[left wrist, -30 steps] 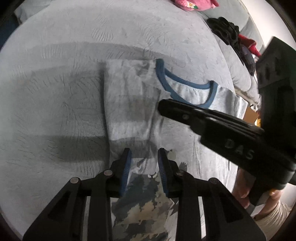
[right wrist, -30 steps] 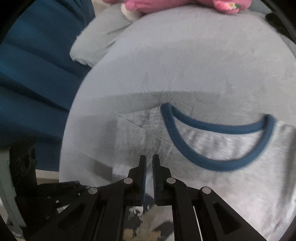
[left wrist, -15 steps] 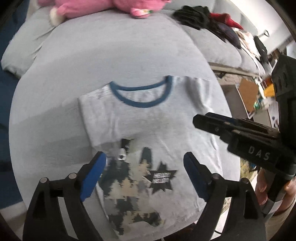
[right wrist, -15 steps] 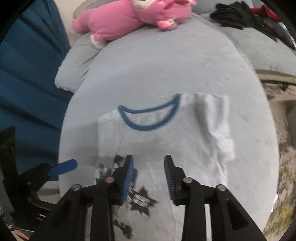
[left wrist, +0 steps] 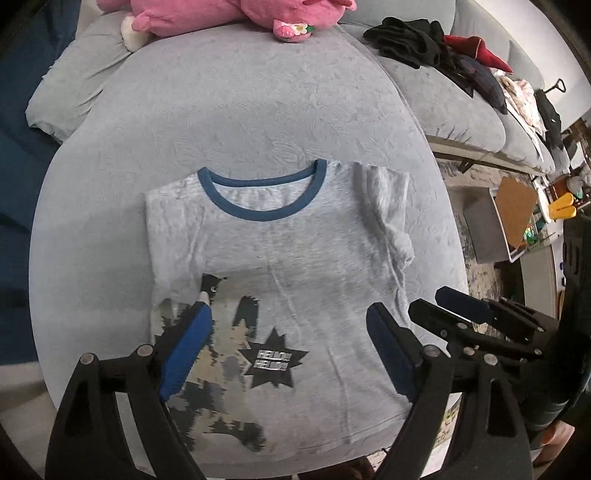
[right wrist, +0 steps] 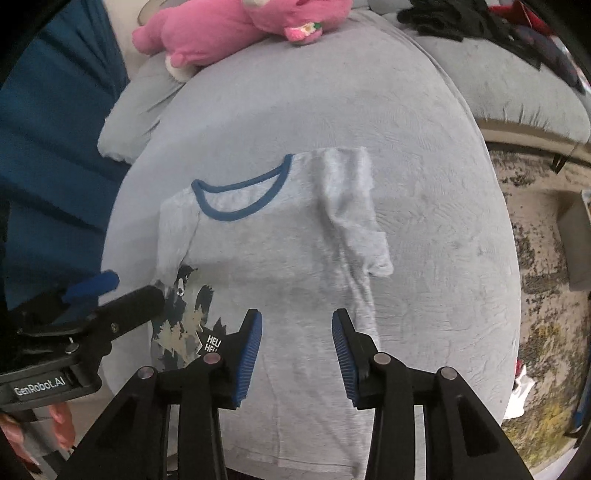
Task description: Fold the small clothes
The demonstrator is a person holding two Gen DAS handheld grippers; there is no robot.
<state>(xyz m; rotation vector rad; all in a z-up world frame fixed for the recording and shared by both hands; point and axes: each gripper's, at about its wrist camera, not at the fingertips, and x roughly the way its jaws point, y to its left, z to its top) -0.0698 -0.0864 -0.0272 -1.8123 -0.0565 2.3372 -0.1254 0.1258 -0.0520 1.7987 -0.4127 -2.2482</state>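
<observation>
Both grippers lifted (fingers parted), t-shirt (left wrist: 295,266) released

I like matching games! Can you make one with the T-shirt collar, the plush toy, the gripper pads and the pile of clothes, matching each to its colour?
Things:
1. T-shirt collar
2. plush toy
3. T-shirt body
4. pile of clothes

Colours:
A. pink
B. mostly black
C. blue
D. light grey

Pairs: 1-C, 2-A, 3-D, 4-B. The gripper pads are blue too.

Pale blue-grey sofa cushion (left wrist: 229,122), blue curtain (right wrist: 48,122) behind, speckled rug (right wrist: 535,258), bright daylight
</observation>
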